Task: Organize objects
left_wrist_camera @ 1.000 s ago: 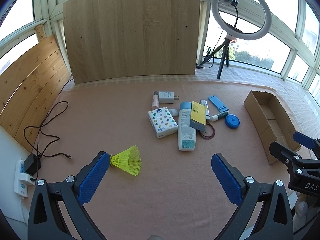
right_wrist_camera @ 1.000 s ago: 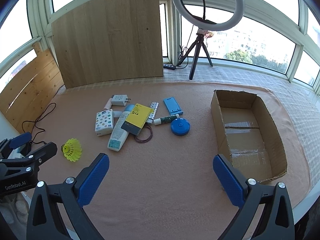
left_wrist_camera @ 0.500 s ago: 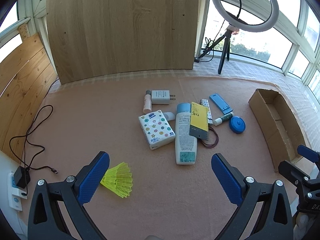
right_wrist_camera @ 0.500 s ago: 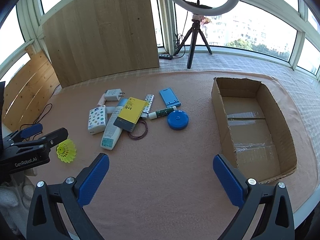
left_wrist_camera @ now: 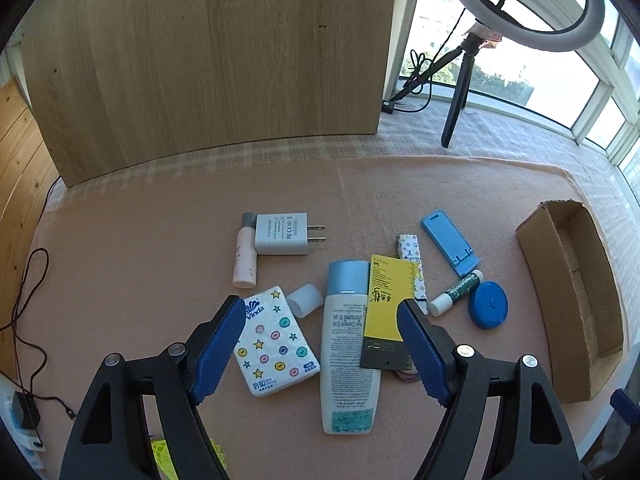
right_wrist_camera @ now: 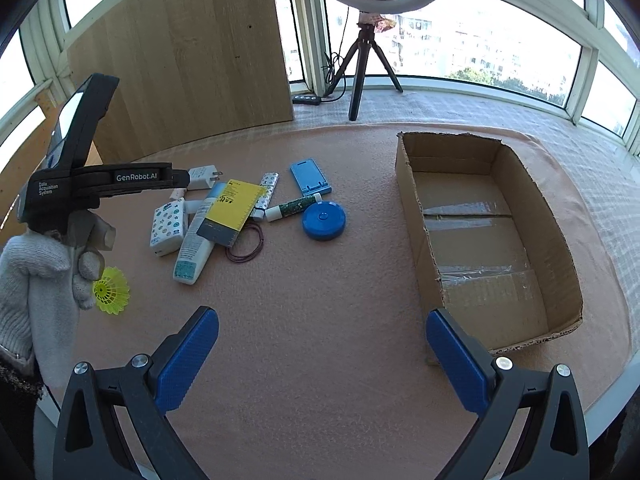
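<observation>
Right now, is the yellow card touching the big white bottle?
Touching. In the left wrist view the yellow card lies overlapping the white bottle, its left edge resting on it.

The right hand-held gripper point(right_wrist_camera: 322, 354) hangs with its blue pads wide apart over a bare stretch of the pink surface point(right_wrist_camera: 320, 300), holding nothing. To its right lies an open cardboard box point(right_wrist_camera: 416, 240), and farther back on the left sits a cluster: a white bottle point(right_wrist_camera: 192, 248), a yellow card point(right_wrist_camera: 236, 208), a tissue pack point(right_wrist_camera: 170, 226), a blue round case point(right_wrist_camera: 324, 221) and a blue phone stand point(right_wrist_camera: 310, 178). At the far left a gloved hand point(right_wrist_camera: 36, 276) carries the left hand-held gripper point(right_wrist_camera: 182, 178) above that cluster, with a yellow shuttlecock point(right_wrist_camera: 112, 291) just below the glove.
</observation>
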A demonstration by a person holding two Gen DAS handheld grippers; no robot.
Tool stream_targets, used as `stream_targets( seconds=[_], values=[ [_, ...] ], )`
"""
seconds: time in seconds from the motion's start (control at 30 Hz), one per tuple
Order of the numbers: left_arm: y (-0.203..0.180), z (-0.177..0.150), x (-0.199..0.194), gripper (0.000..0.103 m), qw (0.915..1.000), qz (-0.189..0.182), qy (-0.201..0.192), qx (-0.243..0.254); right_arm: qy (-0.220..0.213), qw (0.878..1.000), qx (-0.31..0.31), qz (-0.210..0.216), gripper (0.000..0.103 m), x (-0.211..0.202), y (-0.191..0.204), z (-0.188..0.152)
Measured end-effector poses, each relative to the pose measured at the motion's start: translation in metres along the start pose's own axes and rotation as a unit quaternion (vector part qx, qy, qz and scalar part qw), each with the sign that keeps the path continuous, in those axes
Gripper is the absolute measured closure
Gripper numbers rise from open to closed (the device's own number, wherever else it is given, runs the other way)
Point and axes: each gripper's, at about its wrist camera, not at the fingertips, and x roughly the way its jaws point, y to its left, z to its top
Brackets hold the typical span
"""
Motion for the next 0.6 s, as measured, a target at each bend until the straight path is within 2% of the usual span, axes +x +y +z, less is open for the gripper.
stream_targets(
  seconds=[0.23,0.3,0.37,0.43,0.5,0.6],
  values=[
    [-0.005,0.034,0.048,0.035,0.9994,-0.007,0.033,-0.007,0.006,1.000,0.017,-0.016,0.001,-0.001,-0.025,-0.007],
    [-0.005,0.039,0.058,0.042,0.9988,-0.015,0.046,-0.009,0.008,0.999,0.023,-0.022,0.001,-0.001,-0.032,-0.009],
    [-0.006,0.043,0.070,0.046,0.9980,-0.024,0.057,-0.008,0.010,0.999,0.028,-0.025,0.001,-0.001,-0.039,-0.011],
    [-0.006,0.044,0.080,0.049,0.9973,-0.023,0.069,-0.007,0.012,0.999,0.034,-0.028,0.001,0.000,-0.045,-0.012],
    [-0.006,0.042,0.089,0.057,0.9959,-0.030,0.085,-0.007,0.014,0.999,0.038,-0.028,0.001,0.001,-0.048,-0.012],
    [-0.008,0.032,0.090,0.058,0.9944,-0.048,0.094,-0.006,0.013,0.999,0.038,-0.027,0.001,0.001,-0.049,-0.013]
  ],
)
